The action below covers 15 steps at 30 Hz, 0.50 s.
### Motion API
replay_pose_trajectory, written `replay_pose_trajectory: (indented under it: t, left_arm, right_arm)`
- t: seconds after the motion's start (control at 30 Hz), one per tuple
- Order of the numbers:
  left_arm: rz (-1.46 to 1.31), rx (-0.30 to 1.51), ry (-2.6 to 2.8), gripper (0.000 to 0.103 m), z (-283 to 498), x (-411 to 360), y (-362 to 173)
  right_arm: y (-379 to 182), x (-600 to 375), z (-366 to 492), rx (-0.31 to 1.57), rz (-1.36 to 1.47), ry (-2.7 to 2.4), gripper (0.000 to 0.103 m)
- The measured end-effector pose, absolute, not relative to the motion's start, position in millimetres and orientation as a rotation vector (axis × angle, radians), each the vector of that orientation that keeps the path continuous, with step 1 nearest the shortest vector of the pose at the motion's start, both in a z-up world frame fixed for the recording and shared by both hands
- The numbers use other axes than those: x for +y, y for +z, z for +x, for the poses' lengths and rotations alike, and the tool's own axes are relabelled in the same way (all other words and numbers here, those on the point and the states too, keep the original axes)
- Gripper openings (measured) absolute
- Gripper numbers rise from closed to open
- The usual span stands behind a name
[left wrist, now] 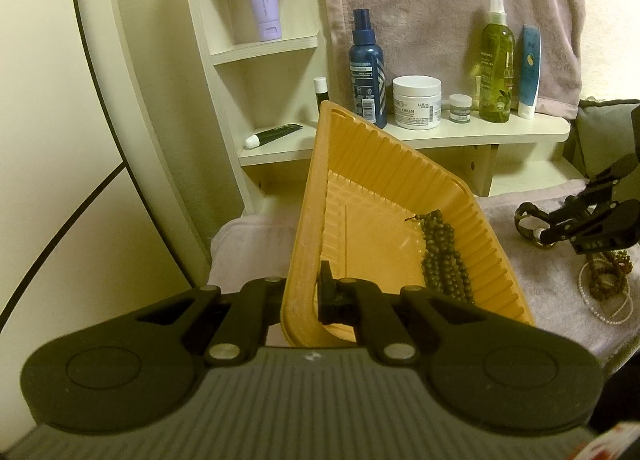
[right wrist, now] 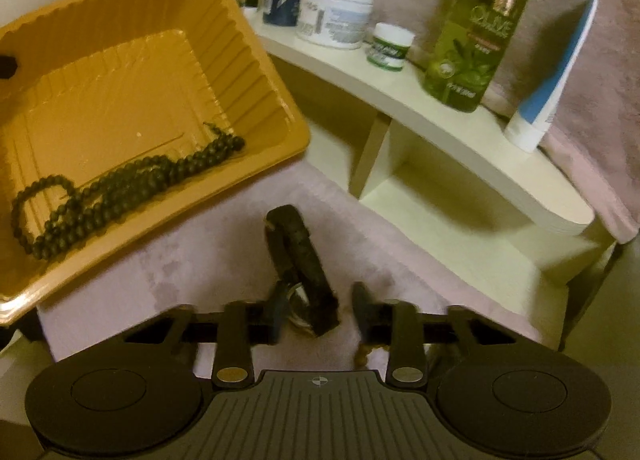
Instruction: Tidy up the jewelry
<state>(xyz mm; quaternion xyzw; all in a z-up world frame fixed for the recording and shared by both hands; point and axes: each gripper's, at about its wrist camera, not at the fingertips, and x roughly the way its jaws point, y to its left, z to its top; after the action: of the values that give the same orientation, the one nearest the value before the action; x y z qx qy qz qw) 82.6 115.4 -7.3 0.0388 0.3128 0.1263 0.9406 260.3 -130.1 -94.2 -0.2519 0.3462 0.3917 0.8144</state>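
The left gripper (left wrist: 310,292) was clamped on the tilted tray's (left wrist: 304,196) rim, while the right gripper (right wrist: 316,312), jaws apart, straddled the near end of the dark bracelet (right wrist: 298,248), which ran lengthwise away from it on the cloth (right wrist: 208,256).

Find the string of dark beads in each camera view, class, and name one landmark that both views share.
Left wrist view: dark beads right of centre, against the right wall inside the tilted orange tray.
Right wrist view: dark beads lower left, along the tray's near wall.
Shared landmark: the green olive bottle on the shelf.
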Motion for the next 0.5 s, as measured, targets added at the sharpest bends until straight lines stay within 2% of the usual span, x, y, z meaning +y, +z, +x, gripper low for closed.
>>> replay_pose_trajectory:
  t: [0.13,0.5]
  left_arm:
    - [0.075,0.638,0.257,0.005,82.8,116.0,-7.4]
    - [0.069,0.638,0.261,0.005,83.3,115.8,-7.3]
  right_arm:
    - [-91.1,-132.4,255.8,0.749,-0.511,0.811,0.017]
    - [-60.8,-136.5,229.0,0.779,-0.292,0.764,0.016]
